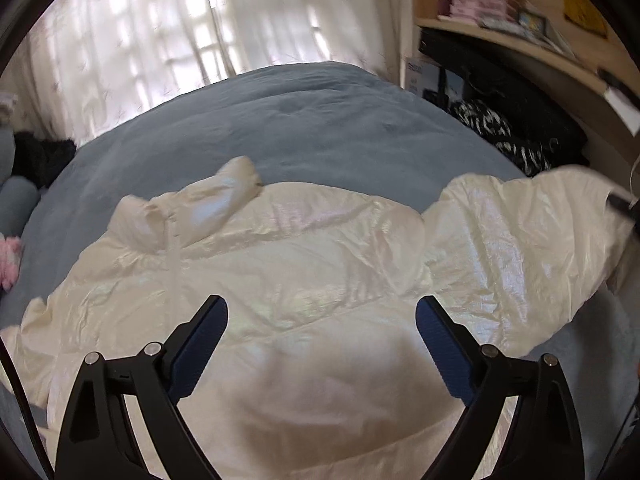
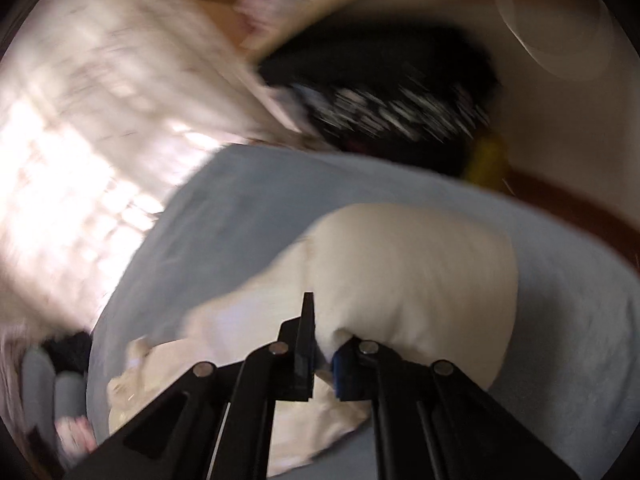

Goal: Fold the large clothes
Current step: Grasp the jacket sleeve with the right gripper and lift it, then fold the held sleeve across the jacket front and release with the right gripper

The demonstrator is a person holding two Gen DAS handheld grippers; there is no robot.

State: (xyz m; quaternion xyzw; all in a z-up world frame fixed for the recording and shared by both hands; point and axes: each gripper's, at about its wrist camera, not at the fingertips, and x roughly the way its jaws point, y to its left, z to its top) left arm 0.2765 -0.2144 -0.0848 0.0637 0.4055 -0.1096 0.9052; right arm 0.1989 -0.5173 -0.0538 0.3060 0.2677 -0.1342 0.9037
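A large cream puffy jacket (image 1: 300,248) lies spread across the blue bed cover (image 1: 320,120), one sleeve (image 1: 224,200) folded toward the far left. In the left wrist view my left gripper (image 1: 322,304) hovers just over the jacket's near part, jaws wide open with nothing between the blue pads (image 1: 200,344). The right wrist view is blurred. There my right gripper (image 2: 324,336) is shut on a bunched fold of the jacket (image 2: 420,272), which bulges up past the fingers; the right finger's tip is hidden by fabric. The jacket's right part (image 1: 520,232) is lifted.
Lit curtains (image 1: 160,40) hang behind the bed. A wooden shelf (image 1: 500,20) with boxes and a black bag (image 1: 520,100) over a black-and-white patterned item (image 1: 492,132) stand at the right. Dark clothing (image 1: 40,152) and a pink item (image 1: 8,264) lie at the left edge.
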